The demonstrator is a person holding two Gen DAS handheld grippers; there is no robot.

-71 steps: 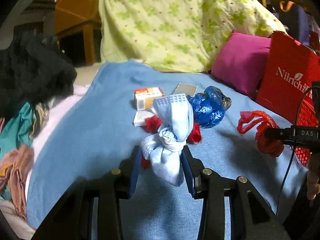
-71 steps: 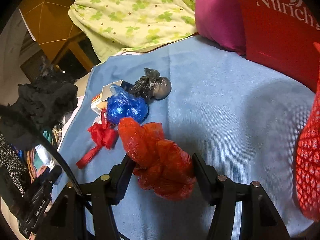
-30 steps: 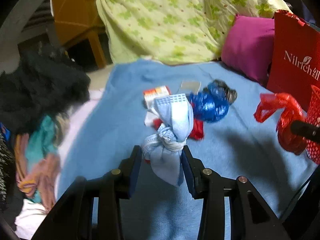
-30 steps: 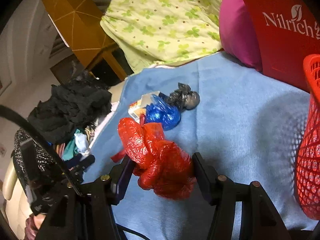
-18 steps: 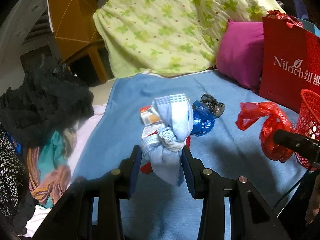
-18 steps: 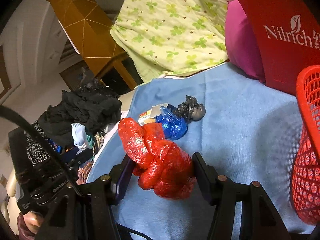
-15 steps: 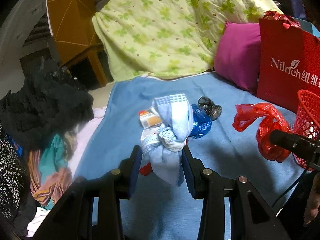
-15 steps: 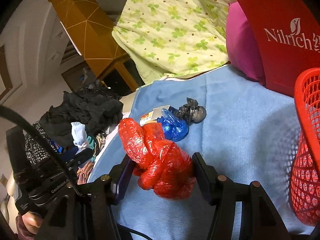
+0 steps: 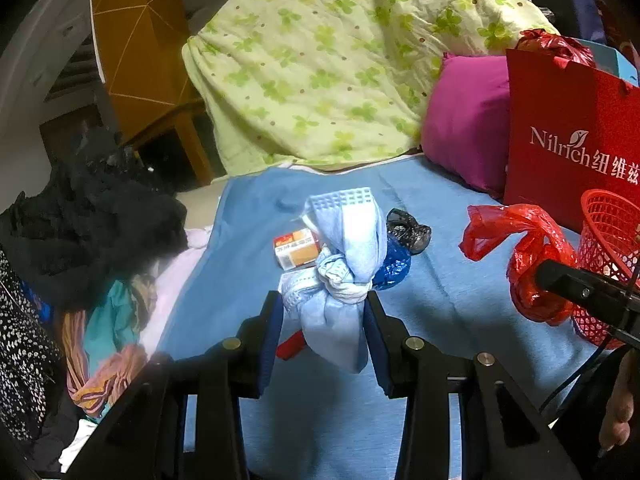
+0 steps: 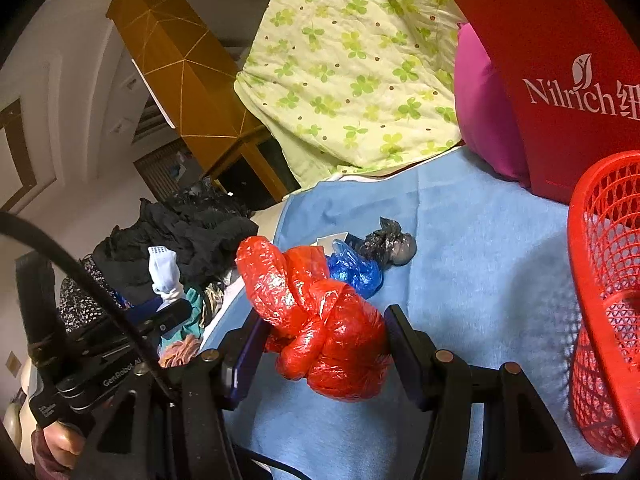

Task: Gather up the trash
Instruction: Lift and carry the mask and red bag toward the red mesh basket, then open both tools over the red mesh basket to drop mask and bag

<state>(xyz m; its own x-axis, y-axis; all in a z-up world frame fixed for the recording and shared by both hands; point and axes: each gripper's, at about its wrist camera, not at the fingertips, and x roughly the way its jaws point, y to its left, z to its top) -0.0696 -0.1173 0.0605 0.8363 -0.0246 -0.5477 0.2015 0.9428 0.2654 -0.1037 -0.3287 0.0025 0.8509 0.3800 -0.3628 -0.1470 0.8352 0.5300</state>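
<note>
My left gripper (image 9: 325, 322) is shut on a knotted light blue bag (image 9: 344, 276) and holds it above the blue blanket (image 9: 436, 292). My right gripper (image 10: 324, 344) is shut on a knotted red plastic bag (image 10: 324, 320), held up beside the red mesh basket (image 10: 604, 280). In the left wrist view the red bag (image 9: 528, 256) hangs just left of the basket (image 9: 604, 248). On the blanket lie a dark blue bag (image 10: 356, 272), a grey-black bag (image 10: 394, 242), an orange and white carton (image 9: 296, 249) and a red scrap (image 9: 292, 346).
A red Nilrich paper bag (image 9: 568, 148) and a magenta pillow (image 9: 464, 120) stand behind the basket. A green clover quilt (image 9: 328, 52) is piled at the back. A heap of dark and coloured clothes (image 9: 80, 240) lies left of the blanket.
Both grippers have risen and pulled back with their bags. The red basket has come further into both views, closer to the red bag.
</note>
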